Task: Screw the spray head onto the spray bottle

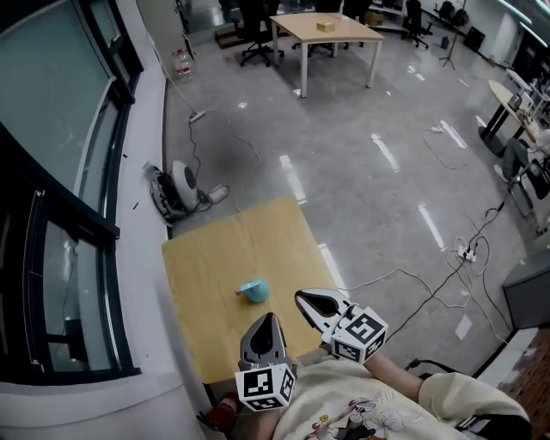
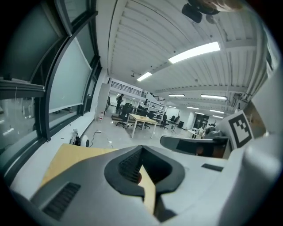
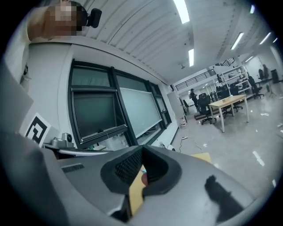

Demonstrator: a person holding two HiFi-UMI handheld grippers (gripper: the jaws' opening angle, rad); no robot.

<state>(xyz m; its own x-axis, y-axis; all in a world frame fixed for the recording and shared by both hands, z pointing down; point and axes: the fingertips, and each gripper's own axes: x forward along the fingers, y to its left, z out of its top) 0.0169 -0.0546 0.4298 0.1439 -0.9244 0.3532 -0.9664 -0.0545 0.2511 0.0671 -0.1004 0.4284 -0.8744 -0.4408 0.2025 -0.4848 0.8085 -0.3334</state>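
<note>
The only task thing I can find is a small teal object (image 1: 255, 290) with a little reddish part at its left end. It lies on the wooden surface (image 1: 206, 266), a bit right of the middle and toward the near edge. It is too small for me to tell if it is the spray bottle, the spray head, or both together.

Nothing touches it. My right tool (image 1: 302, 297) hovers just beside it on the right, with its tip pointing toward it. My left tool (image 1: 266, 317) hangs just nearer to me than the object, with its tip pointing away from me.

In the left gripper view the left tool (image 2: 141, 148) has its two jaws pressed together, with nothing between them. In the right gripper view the right tool (image 3: 142, 148) is also pressed together and empty.

My cream sleeve (image 1: 404, 378) shows at the bottom of the head view.

Around the surface is a glossy grey floor (image 1: 361, 172) with cables (image 1: 447, 275) running over it. A white round appliance (image 1: 183, 184) stands on the floor beside the window wall (image 1: 60, 172) at the left. Well apart, at the far end of the room, there is another table (image 1: 331, 30) with a small box (image 1: 325, 26) on it and office chairs (image 1: 256, 34) near it.
</note>
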